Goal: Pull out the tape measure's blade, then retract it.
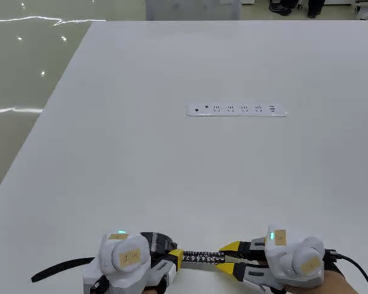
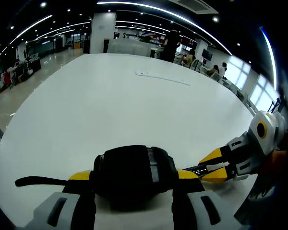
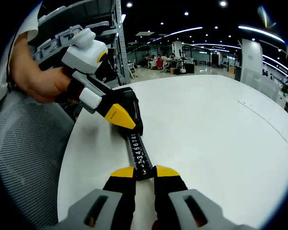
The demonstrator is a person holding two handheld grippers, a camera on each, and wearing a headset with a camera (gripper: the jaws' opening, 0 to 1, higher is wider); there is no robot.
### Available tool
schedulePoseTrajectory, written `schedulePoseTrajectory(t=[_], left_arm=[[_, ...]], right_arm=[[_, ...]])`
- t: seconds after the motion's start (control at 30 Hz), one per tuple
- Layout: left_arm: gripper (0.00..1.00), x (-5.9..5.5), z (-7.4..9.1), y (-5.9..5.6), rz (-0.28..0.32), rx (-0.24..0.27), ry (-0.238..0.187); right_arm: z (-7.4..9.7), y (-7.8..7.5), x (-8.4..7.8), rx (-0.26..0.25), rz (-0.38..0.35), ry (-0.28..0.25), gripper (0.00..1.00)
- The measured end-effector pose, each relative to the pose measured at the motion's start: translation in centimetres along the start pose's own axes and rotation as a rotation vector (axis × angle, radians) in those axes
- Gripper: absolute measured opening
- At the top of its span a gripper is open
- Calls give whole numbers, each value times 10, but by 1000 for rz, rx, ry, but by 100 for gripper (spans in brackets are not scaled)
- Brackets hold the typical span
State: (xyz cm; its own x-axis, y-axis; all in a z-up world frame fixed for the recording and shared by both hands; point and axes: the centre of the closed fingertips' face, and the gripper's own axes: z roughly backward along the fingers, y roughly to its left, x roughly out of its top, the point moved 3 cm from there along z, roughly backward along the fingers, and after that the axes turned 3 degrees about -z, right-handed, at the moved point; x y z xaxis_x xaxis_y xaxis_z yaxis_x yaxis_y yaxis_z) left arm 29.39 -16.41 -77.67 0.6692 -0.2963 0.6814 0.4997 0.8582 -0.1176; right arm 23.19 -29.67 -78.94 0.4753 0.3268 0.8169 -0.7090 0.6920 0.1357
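Head view, lower edge of the frame: the two tongs face each other tip to tip, low over the near part of the white desk (image 1: 172, 171). The left tongs (image 1: 173, 258) are closed around the black case of the tape measure (image 1: 157, 242), with a jaw on either flank, which pins the case so that it cannot follow a pull. The right tongs (image 1: 231, 255) are pinched shut on the free end of the blade (image 1: 202, 257). A short run of numbered blade bridges the gap between them, so the pull-out looks barely begun.

In the right gripper view the blade runs straight up from the lower centre into the case mouth, flat and untwisted. That in-line hold probably keeps it from kinking.

Both hands sit level, tongs pointed inward along one line. The person's left hand (image 3: 43, 81) grips its handle at the upper left of the right gripper view. A black strap (image 1: 61, 269) trails from the case toward the lower left. A power strip (image 1: 236, 110) lies well apart, mid-frame.
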Motion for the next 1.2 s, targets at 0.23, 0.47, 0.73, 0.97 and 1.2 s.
schedulePoseTrajectory(t=[0.23,0.47,0.73,0.97,1.2], left_arm=[[61,0,0,1,8,-5,5],[61,0,1,1,16,-17,14],[61,0,1,1,33,-21,16],[61,0,1,2,37,-27,16],[61,-1,1,2,54,-26,12]], right_arm=[[-9,3,4,12,3,-5,12],[-17,6,8,23,-10,-24,12],[-29,8,14,31,-6,-32,11],[-35,11,15,37,-27,-41,10],[-42,11,17,45,-12,-35,9]])
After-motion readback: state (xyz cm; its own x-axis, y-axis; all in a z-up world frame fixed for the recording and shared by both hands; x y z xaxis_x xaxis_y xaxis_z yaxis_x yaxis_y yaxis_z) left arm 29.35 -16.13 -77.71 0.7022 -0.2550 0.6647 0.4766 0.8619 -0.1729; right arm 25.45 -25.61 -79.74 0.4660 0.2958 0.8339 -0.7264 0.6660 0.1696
